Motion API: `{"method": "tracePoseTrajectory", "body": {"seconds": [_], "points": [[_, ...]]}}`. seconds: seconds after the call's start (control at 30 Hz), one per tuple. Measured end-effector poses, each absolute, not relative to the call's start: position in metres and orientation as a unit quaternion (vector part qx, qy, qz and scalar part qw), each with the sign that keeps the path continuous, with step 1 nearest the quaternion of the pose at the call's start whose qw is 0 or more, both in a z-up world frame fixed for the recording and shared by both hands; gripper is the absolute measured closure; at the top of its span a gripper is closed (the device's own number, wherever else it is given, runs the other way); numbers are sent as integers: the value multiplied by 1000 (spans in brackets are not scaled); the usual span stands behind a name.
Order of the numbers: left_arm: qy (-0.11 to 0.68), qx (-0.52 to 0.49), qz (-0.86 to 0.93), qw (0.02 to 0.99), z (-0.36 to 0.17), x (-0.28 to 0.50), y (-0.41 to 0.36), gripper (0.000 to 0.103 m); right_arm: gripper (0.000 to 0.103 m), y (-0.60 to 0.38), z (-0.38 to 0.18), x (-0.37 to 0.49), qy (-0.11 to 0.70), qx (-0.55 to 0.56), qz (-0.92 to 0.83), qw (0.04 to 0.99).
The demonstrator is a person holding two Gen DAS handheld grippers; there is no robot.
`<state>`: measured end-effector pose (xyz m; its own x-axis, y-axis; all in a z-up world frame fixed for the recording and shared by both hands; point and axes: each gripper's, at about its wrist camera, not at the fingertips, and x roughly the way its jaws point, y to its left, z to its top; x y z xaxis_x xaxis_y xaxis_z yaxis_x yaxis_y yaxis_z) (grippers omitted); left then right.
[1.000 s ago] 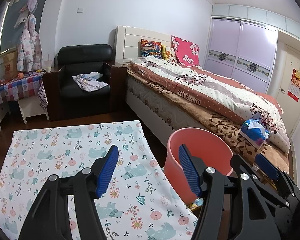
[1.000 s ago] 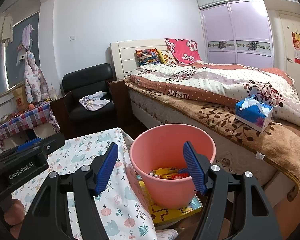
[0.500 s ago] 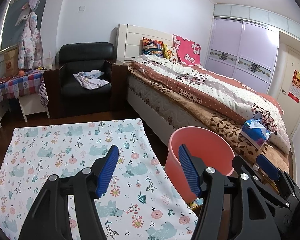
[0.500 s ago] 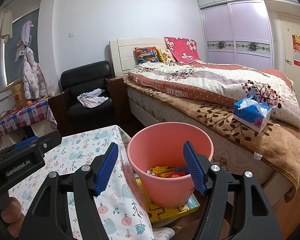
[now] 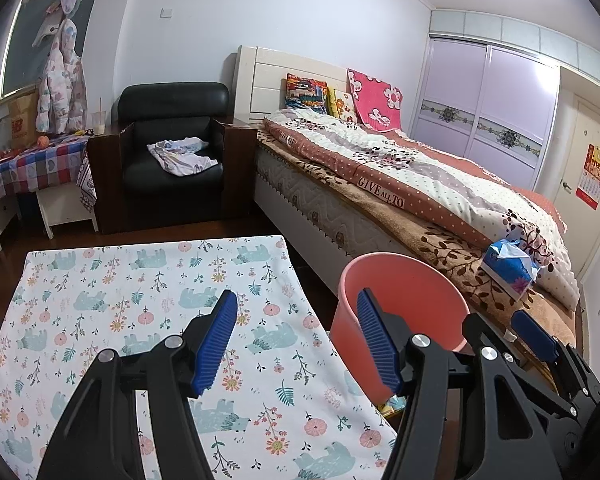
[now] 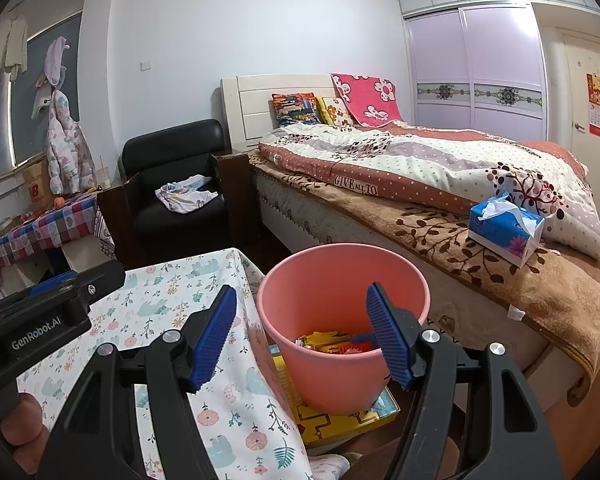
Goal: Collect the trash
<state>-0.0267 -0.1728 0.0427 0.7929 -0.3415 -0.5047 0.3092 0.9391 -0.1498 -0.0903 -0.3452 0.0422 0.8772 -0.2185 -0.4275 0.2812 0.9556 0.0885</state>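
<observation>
- Two grippers hover side by side over the near end of the room, and neither holds anything.
- The left gripper point(image 5: 296, 338) hangs above the worktop point(image 5: 100, 292), which is draped in a white cloth printed with bears and flowers; its blue fingers point(image 5: 216, 338) are spread wide with only air between them.
- The right gripper point(image 6: 302, 336) sits just right of it, over the near rim of a pink bucket point(image 6: 328, 280), its fingers point(image 6: 388, 338) equally wide and empty.
- The bucket stands just off the right edge of the worktop, between it and the bed point(image 6: 440, 184), and rests on a yellow printed box point(image 6: 332, 420).
- Down in the bottom of the bucket lie several crumpled wrappers point(image 6: 332, 342), yellow and red, the only trash I can make out.
- A blue tissue box point(image 6: 504, 232) sits on the brown leaf-patterned blanket at the near side of the bed, well apart from the bucket.
- Far left, a black armchair point(image 5: 172, 152) carries a crumpled pale garment, and beside it stands a small table under a checked cloth point(image 5: 32, 164).
- Lilac wardrobe doors point(image 5: 488, 108) close off the far right wall.
</observation>
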Motion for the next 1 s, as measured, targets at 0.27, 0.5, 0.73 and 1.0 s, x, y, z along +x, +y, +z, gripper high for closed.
{"method": "tracePoseTrajectory", "body": {"seconds": [0.27,0.5,0.73,1.0], "points": [[274,-31,-172,946,41,-28,-172,41,35,-345,42,-91,211,75,-130,966],[274,-31,-173,946,40,-28,-172,41,35,-344,42,-91,212,74,-129,966],[275,-32,-173,945,39,-30,-173,41,35,-344,43,-91,211,74,-130,966],[274,-33,-175,945,38,-33,-173,41,35,-342,41,-92,212,73,-130,966]]}}
